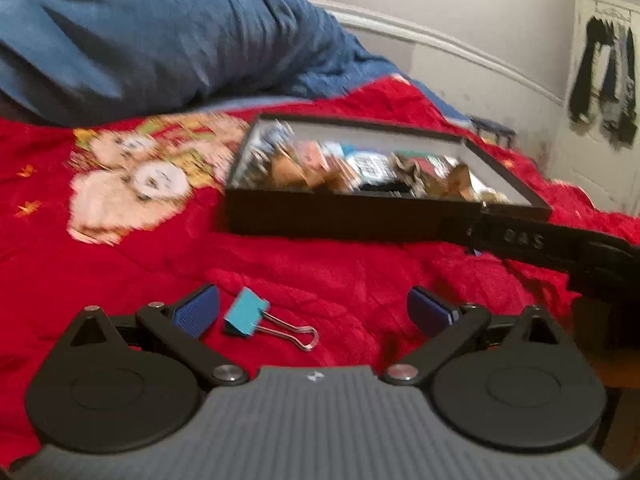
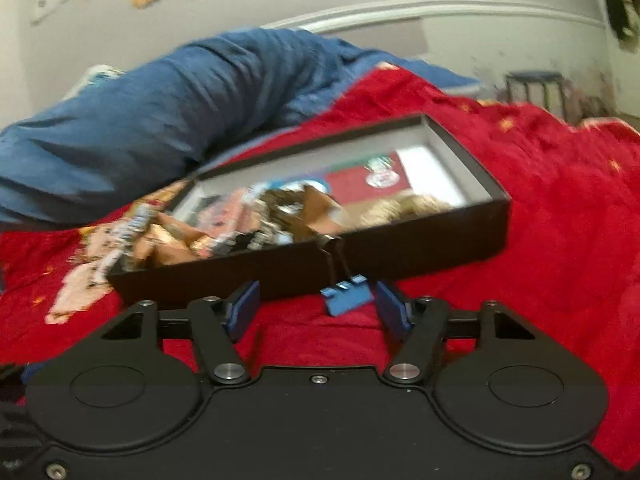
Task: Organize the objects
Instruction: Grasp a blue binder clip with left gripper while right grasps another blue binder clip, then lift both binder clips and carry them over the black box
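binder clip [image 1: 246, 312] on red blanket [image 1: 360, 268] | second clip [image 2: 346, 295] only in right view

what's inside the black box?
The black box holds a loose heap of small items: brown wrappers, printed packets, and a red card lying flat at one end. Motion blur hides details; whatever lies beneath the heap is covered.

Your left wrist camera sits low over the red blanket [image 1: 120, 272], facing the black box [image 1: 344, 216] from farther back. Your right wrist camera looks at that same box [image 2: 304, 264] from close in; both share the blue pillow [image 1: 152, 48].
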### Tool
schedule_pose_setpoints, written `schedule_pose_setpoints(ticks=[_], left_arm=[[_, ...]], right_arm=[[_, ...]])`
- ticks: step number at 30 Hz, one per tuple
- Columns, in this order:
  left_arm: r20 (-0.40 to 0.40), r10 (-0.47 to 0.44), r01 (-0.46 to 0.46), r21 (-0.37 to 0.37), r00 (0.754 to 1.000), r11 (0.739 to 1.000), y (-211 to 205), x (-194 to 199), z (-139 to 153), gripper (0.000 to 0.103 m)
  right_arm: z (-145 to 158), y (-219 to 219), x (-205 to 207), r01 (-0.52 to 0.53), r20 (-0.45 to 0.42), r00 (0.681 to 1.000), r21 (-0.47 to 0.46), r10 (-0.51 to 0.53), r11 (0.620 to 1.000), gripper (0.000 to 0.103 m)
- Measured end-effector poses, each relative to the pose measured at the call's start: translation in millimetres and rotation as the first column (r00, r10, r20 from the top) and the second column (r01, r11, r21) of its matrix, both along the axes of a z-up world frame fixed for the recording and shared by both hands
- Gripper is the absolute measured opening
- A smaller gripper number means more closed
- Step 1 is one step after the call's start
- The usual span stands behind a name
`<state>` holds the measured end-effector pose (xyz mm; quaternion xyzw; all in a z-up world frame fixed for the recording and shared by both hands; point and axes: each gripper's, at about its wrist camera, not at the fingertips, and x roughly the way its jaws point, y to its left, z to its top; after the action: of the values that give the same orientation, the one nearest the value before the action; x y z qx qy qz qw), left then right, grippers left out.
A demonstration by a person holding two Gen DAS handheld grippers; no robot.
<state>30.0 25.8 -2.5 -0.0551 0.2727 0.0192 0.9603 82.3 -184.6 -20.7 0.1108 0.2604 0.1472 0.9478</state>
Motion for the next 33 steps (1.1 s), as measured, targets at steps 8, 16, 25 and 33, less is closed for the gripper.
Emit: schedule_pose_setpoints(ticks=[8, 16, 25, 33], left_arm=[[-0.069, -0.073, 0.072, -0.006, 0.995, 0.997, -5, 8, -7, 0.1], [-0.066, -0.132, 0.133, 0.002, 0.989, 0.991, -6, 10, -4, 0.074], [-0.061, -0.194, 0.197, 0.045, 0.979, 0.979, -15, 8, -4, 0.053], [-0.06, -0.195, 0.198, 0.04, 0.979, 0.979, -14, 9, -3, 0.053]], right_arm=[[-2, 12, 0, 0.022, -0.006, 1.0, -0.089, -0.022, 0.996, 0.062], [-1, 14, -1, 0.025, -0.001, 1.0, -0.102, -0.026, 0.995, 0.038], [1, 23, -7, 0.022, 0.032, 0.999, -0.157, -0.017, 0.987, 0.025], [2, 20, -9, 0.031, 0.044, 0.999, -0.147, -0.024, 0.989, 0.025]])
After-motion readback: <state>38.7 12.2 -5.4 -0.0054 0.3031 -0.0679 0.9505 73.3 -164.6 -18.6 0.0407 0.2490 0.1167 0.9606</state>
